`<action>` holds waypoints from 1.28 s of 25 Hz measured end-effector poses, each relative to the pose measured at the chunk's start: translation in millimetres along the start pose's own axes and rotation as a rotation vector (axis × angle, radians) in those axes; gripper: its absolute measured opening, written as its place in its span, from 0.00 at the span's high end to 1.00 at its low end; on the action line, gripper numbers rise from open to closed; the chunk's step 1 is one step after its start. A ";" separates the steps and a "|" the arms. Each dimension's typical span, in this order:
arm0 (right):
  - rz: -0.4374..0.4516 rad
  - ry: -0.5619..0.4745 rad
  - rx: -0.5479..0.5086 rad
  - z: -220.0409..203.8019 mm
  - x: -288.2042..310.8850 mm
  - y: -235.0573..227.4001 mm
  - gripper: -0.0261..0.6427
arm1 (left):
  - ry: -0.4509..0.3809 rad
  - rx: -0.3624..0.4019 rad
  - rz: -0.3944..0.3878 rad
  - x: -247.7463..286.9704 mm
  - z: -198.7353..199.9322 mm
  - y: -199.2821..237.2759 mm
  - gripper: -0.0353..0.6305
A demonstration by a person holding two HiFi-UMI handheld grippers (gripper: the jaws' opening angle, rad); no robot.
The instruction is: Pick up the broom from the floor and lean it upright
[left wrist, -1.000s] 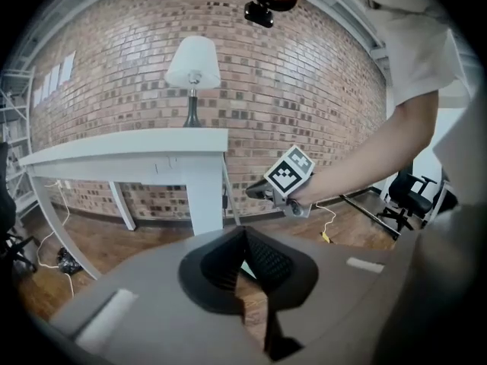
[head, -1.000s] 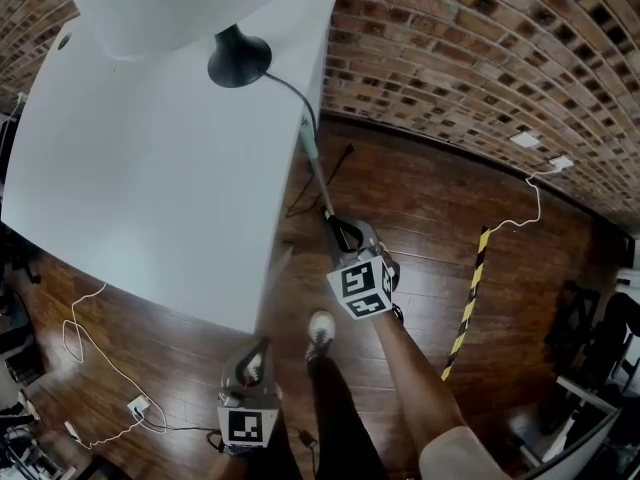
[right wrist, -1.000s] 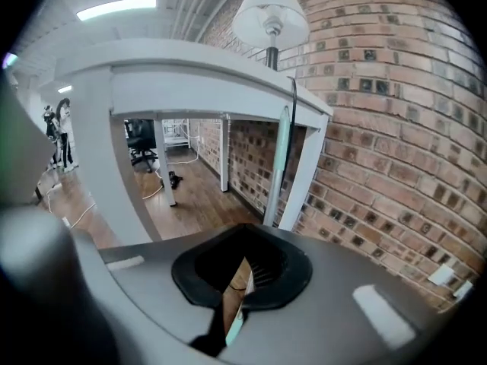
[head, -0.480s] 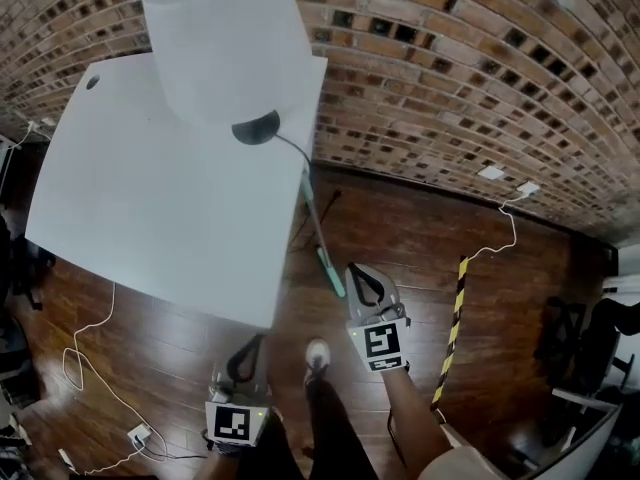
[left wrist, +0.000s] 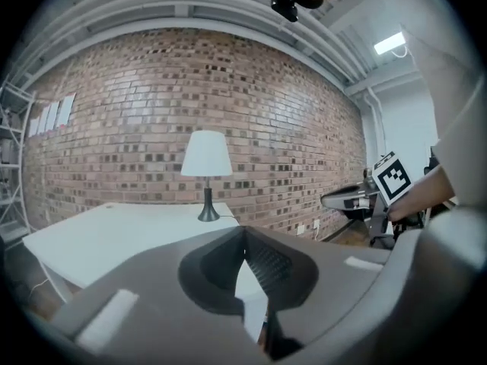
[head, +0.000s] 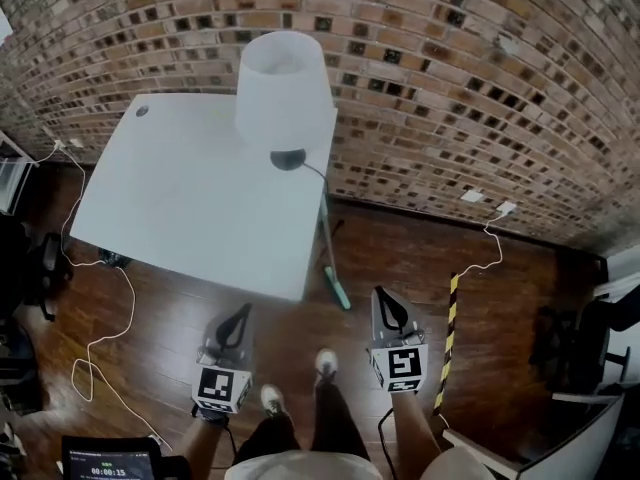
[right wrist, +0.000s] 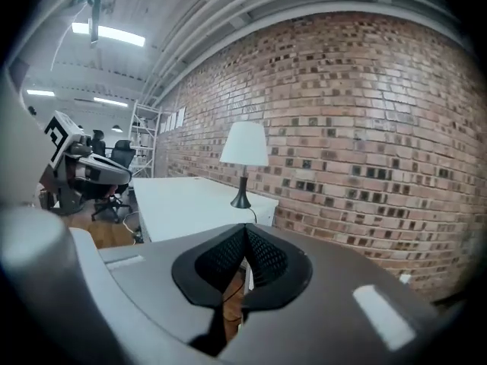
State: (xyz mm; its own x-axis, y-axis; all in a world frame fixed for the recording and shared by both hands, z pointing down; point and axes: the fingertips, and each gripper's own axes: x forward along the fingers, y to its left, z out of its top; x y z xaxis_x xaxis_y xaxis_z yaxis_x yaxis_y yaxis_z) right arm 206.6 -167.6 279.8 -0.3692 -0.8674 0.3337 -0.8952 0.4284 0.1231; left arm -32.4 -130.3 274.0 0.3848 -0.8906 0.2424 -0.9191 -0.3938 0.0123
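Slim, straight broom point(head: 336, 286): pale round pole ending in a smooth teal tip. Stands steeply tilted against the right-hand edge of the white table point(head: 180, 208), teal end down on the floor point(head: 400, 248) on the near side, upper end by the table's far corner, close under the brick wall point(head: 450, 88). Long axis running from wall toward the person, nearly in line with the table edge. Bristle end not to be made out.

Matt, flat, rectangular tabletop, bearing a lamp point(head: 285, 93) with a white tapered shade and a glossy black round foot. Rough red-brown brick with dark recessed gaps. Glossy dark wood planks underfoot, crossed by thin white cables point(head: 131, 293) and a yellow-and-black striped strip point(head: 447, 343).

Left gripper point(head: 237, 320) and right gripper point(head: 385, 303) well apart from the broom, low in the head view, either side of the shoes point(head: 325, 363). Both clenched on nothing: ribbed dark pads point(left wrist: 266, 261) pressed tip to tip in each gripper view. Grey moulded bodies. Black-and-white square markers on the cubes point(head: 398, 366), no lettering. Small screen point(head: 108, 460) at lower left, digits too small to read.
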 end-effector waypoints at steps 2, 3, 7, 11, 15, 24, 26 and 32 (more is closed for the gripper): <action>-0.036 -0.034 0.018 19.6 -23.4 3.6 0.94 | -0.030 0.022 -0.011 -19.4 21.2 2.2 0.95; -0.052 -0.051 0.024 28.9 -33.9 6.3 0.94 | -0.045 0.037 -0.015 -28.4 30.4 4.0 0.95; -0.095 -0.104 0.039 54.6 -71.8 27.1 0.94 | -0.079 0.067 -0.009 -69.9 50.2 15.8 0.95; -0.138 -0.131 0.056 74.7 -115.5 43.3 0.94 | -0.105 0.093 -0.016 -109.8 66.2 19.6 0.95; -0.154 -0.171 0.039 101.7 -147.2 50.3 0.94 | -0.135 0.122 -0.004 -129.3 87.0 26.6 0.95; -0.153 -0.259 0.130 134.8 -194.4 33.1 0.94 | -0.210 0.096 0.057 -156.9 137.6 10.1 0.95; -0.143 -0.261 0.118 134.2 -199.0 30.9 0.94 | -0.217 0.102 0.057 -158.4 137.1 -2.6 0.95; -0.138 -0.253 0.137 121.3 -212.7 30.7 0.94 | -0.208 0.095 0.031 -164.2 129.6 -27.9 0.95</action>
State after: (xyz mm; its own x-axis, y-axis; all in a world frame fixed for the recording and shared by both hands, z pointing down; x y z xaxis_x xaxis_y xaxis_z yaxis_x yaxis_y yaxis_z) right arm 227.3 -0.7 99.2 -0.2774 -0.9577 0.0772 -0.9600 0.2795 0.0185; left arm -59.0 -2.6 108.1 0.3743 -0.9266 0.0359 -0.9226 -0.3761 -0.0861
